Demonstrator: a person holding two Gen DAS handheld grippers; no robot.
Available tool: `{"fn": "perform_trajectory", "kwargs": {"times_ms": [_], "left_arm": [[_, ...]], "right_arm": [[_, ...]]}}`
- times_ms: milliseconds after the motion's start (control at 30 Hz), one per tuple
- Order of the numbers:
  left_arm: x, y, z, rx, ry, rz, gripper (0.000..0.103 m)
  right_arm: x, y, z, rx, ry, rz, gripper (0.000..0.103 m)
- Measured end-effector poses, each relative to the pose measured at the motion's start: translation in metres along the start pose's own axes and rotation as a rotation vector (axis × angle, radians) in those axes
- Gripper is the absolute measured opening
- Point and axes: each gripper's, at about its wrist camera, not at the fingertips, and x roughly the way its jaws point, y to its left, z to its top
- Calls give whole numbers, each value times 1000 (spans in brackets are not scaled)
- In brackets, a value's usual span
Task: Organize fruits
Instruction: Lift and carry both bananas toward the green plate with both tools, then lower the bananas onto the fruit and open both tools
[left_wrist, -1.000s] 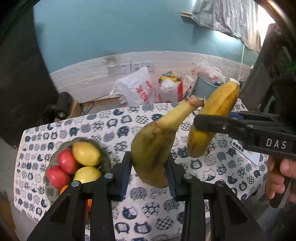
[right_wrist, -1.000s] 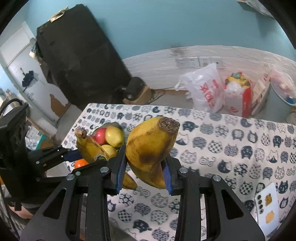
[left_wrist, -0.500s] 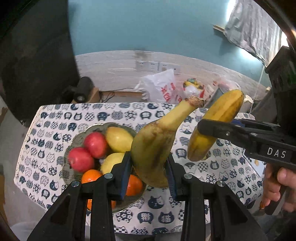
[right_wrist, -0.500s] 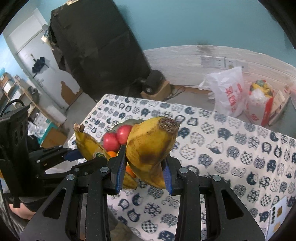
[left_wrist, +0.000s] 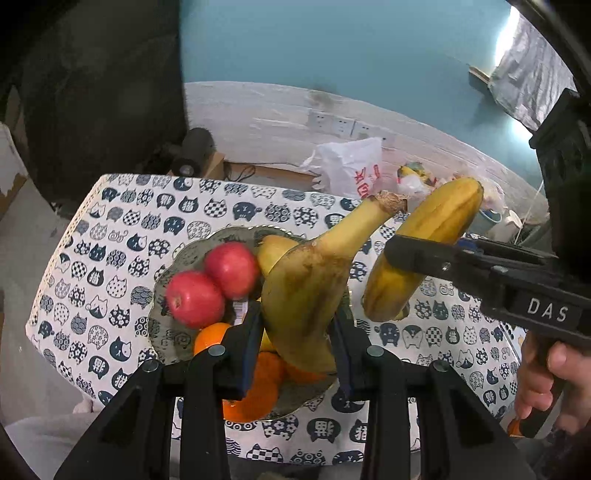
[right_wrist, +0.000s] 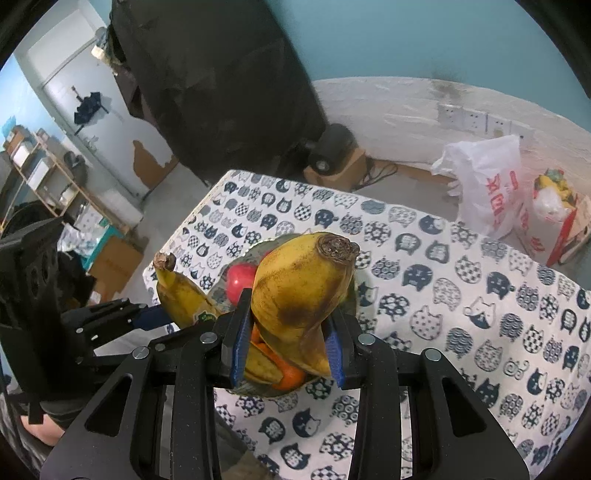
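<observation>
Left gripper (left_wrist: 295, 332) fingers clamp a stemmed banana (left_wrist: 306, 291); right gripper (right_wrist: 286, 339) fingers clamp a second banana (right_wrist: 303, 291). Both bananas are held above the fruit bowl (left_wrist: 177, 258) on the cat-print bench (left_wrist: 122, 221), with red apples (left_wrist: 194, 299) and oranges (left_wrist: 255, 391) inside. Step looks like carrying to the bowl. Next: lower each banana onto the pile, then release. Far: white plastic bag (left_wrist: 347, 166).
</observation>
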Motion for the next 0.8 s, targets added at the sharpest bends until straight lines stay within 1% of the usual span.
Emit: {"fn": "perform_trajectory", "kwargs": {"times_ms": [233,367,567,633,800], "left_arm": [[19,24,-1,-59,42,8,36],[26,39,2,-121,57,-29,36],[39,52,6,-173,81,-46,37],[43,56,6,-186,87,-40,37],[61,72,5,-236,131,-38,40]], "right_arm": [[33,12,6,-18,48,11,35],[52,16,10,-22,77,17,35],[78,20,12,-28,131,25,35],[86,19,13,-15,144,33,35],[106,14,14,22,187,57,36]]}}
